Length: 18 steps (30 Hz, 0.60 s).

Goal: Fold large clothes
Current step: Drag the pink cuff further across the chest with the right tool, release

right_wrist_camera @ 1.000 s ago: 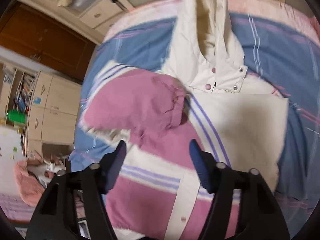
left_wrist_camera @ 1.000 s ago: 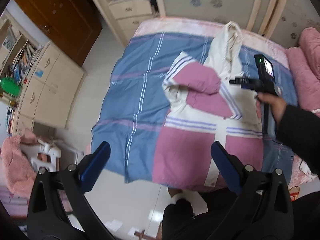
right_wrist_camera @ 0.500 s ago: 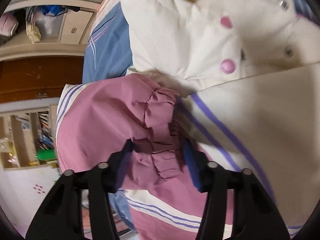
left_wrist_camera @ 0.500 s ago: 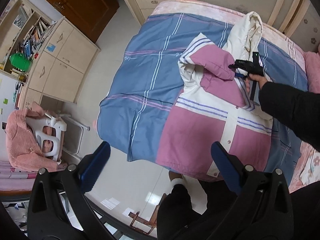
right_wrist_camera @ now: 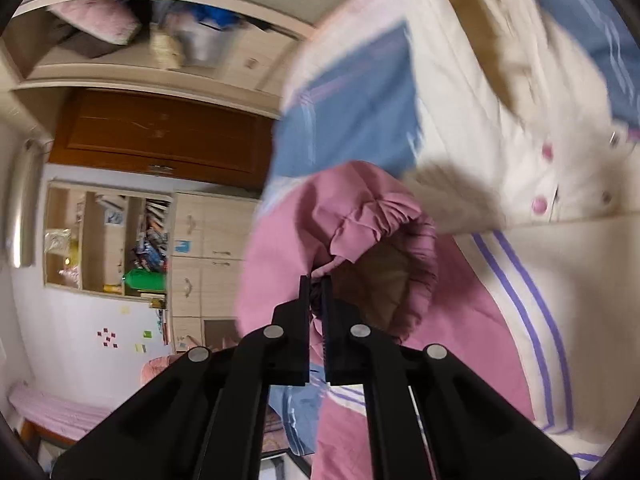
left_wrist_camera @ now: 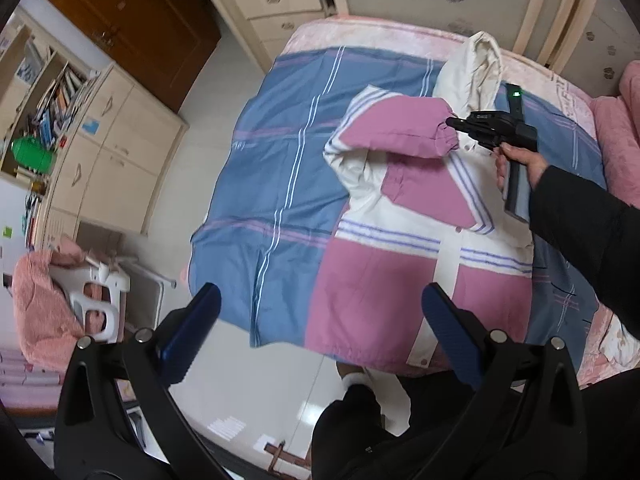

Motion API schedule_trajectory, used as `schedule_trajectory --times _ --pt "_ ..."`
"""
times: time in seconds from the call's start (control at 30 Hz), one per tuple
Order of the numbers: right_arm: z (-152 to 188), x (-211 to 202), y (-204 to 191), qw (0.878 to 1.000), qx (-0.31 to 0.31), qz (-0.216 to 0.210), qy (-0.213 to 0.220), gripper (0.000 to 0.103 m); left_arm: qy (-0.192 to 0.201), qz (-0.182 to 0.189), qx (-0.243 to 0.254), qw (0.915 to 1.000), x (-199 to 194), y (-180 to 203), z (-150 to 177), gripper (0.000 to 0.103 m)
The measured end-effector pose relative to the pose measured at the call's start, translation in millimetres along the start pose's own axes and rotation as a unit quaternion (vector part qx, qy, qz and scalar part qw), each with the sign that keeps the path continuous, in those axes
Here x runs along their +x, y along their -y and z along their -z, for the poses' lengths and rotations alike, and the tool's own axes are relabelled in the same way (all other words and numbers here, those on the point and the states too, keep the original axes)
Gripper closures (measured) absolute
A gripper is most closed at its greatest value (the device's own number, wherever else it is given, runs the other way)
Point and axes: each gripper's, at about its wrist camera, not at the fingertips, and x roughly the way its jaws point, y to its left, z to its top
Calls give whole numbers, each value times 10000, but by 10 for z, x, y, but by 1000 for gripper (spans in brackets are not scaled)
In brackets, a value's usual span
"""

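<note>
A pink and cream hooded jacket [left_wrist_camera: 416,264] lies on the blue striped bedspread [left_wrist_camera: 288,168], its cream hood [left_wrist_camera: 476,68] towards the headboard. One pink sleeve [left_wrist_camera: 396,128] is folded across the chest. My right gripper [right_wrist_camera: 316,280] is shut on the gathered cuff [right_wrist_camera: 372,216] of that sleeve and holds it a little above the jacket; the left wrist view shows it [left_wrist_camera: 450,123] in a person's hand at the cuff. My left gripper [left_wrist_camera: 320,312] hangs open and empty above the bed's near edge.
A cream cabinet with bookshelves [left_wrist_camera: 92,148] and a brown wardrobe [left_wrist_camera: 136,20] stand left of the bed. A white chair with pink cloth [left_wrist_camera: 68,304] sits on the floor at lower left. Pink bedding [left_wrist_camera: 624,136] lies at the bed's right.
My right gripper moved down to the pink sleeve cuff, its jaws closed on it, and the cuff is lifted. The left gripper stayed open.
</note>
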Motion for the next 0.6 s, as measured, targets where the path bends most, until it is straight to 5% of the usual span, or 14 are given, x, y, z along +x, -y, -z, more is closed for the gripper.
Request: schedule_trajectory --times 0.13,0.23,0.47,0.6 --pt "34 -651 -166 9988 -233 182 402 100 199 96 77 9997 -89 61 -73 2" --pt "112 -1049 -23 9958 -238 704 528 100 280 183 114 9994 -133 112 -107 2" --pt "477 -1389 1004 9692 462 2382 419 100 263 267 131 9992 -160 174 -69 2" --pt "629 -1363 1453 9537 649 2923 283 100 243 241 136 9993 -183 175 -4 2"
